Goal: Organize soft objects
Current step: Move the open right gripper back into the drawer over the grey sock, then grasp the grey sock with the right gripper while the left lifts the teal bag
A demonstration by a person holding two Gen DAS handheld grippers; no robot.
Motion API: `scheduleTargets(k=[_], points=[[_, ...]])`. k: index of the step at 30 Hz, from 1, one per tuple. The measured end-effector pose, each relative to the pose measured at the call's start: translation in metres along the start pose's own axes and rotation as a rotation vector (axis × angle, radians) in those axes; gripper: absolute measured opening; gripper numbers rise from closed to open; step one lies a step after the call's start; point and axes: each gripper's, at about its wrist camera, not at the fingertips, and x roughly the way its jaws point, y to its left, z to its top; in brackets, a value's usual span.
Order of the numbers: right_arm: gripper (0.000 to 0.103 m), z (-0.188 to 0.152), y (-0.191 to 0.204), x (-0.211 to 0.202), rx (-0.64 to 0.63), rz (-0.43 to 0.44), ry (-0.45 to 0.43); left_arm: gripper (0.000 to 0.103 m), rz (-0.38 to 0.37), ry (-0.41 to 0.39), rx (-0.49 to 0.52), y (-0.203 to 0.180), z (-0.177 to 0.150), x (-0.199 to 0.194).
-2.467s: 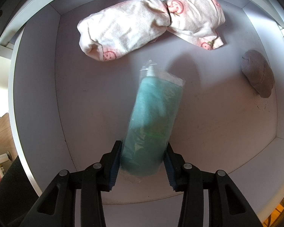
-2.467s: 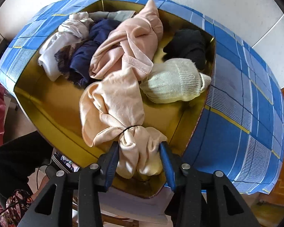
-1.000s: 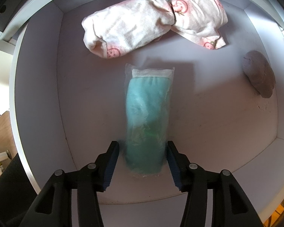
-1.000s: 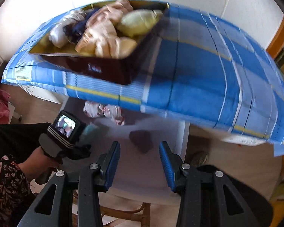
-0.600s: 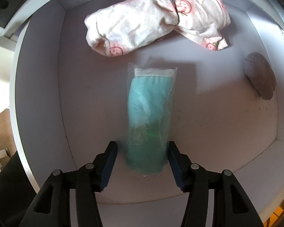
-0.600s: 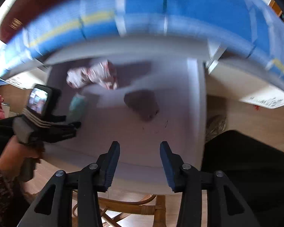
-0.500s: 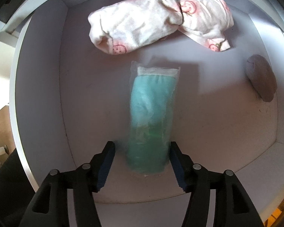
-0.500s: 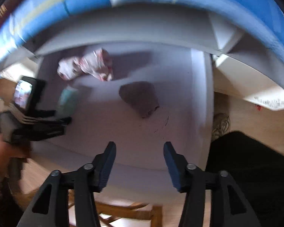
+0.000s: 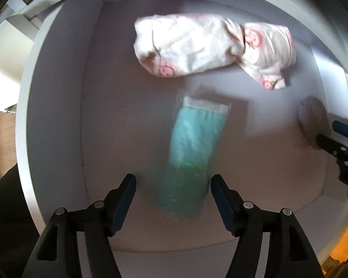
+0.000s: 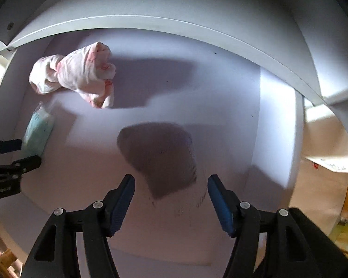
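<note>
Three soft bundles (image 9: 211, 48), smooth drawer (image 9: 58, 115)

Free room and obstacles inside the white drawer (image 9: 58, 115)

In your left view the teal packet (image 9: 192, 153) lies between the open jaws, and the pink-print cloth bundle (image 9: 211, 48) blocks 12 o'clock; the floor at 9 o'clock is free up to the wall. In your right view the grey cloth (image 10: 160, 157) lies just ahead of the open jaws, toward 12 o'clock; 3 o'clock is bare floor, and at 9 o'clock stands the left gripper (image 10: 16, 155).
</note>
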Motion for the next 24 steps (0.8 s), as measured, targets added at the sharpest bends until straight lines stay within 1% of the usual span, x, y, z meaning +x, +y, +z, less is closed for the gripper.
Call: scheduleTargets(k=[2,6,7,8,13,15,18,24], points=[[0.066,0.003,0.001,0.009,-0.010,-0.011,0.012,0.068,-0.003,-0.016,-0.009,0.003,0.002,-0.003],[0.065,0.005,0.001,0.021,-0.002,0.013,0.024,0.066,0.006,-0.028,0.003,0.006,0.006,-0.004],[0.063,0.005,0.001,0.024,-0.001,0.022,0.027,0.065,0.006,-0.025,0.007,0.007,0.007,-0.003],[0.056,0.005,0.000,0.026,0.000,0.037,0.025,0.064,0.008,-0.021,0.011,0.005,0.008,-0.002],[0.051,0.002,-0.003,0.029,0.016,0.059,0.042,0.059,0.015,-0.013,0.032,0.006,0.013,-0.001],[0.050,-0.001,-0.005,0.029,0.024,0.072,0.051,0.054,0.021,-0.010,0.039,-0.003,0.017,0.001],[0.048,-0.008,-0.008,0.030,0.040,0.079,0.072,0.050,0.039,-0.013,0.049,-0.011,0.020,0.001],[0.048,-0.035,-0.026,0.036,0.166,0.083,0.151,0.041,0.062,-0.026,0.076,-0.022,0.026,-0.003]])
